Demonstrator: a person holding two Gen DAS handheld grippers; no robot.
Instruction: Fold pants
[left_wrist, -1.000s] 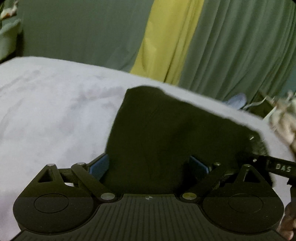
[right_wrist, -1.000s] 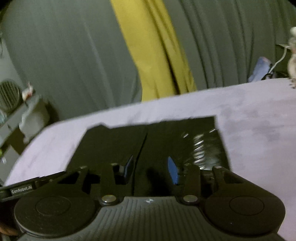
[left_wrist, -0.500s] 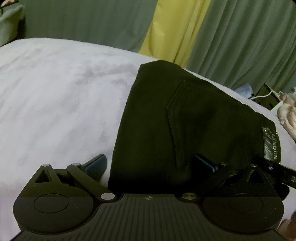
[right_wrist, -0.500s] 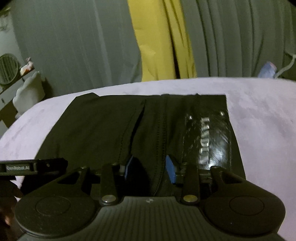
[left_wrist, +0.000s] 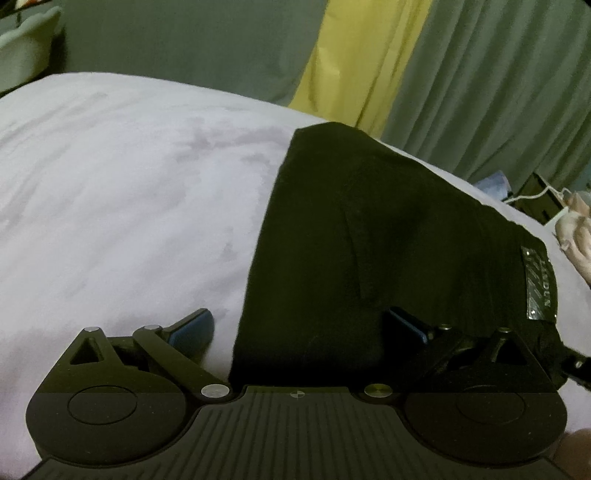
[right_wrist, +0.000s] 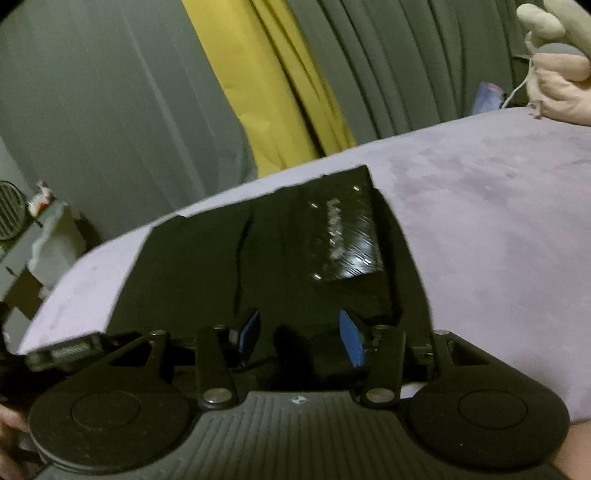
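While both my hand-held grippers, left (left_wrist: 297, 325) and right (right_wrist: 297, 332), gape apart, black pants (left_wrist: 388, 251) lie folded on the lavender bed (left_wrist: 129, 192).

From one second ago to now, the left gripper (left_wrist: 299, 326) has spread its jaws wide: the left blue pad (left_wrist: 194, 326) that pressed the black pants (left_wrist: 369, 258) now sits off the cloth on the lilac bed cover (left_wrist: 129, 203). The folded pants have settled flat, and the shiny brand patch (left_wrist: 539, 286) has come into sight. In the right wrist view, the right gripper (right_wrist: 299, 334) has tilted, so the pants (right_wrist: 207, 269) appear slanted and farther off than half a second ago.
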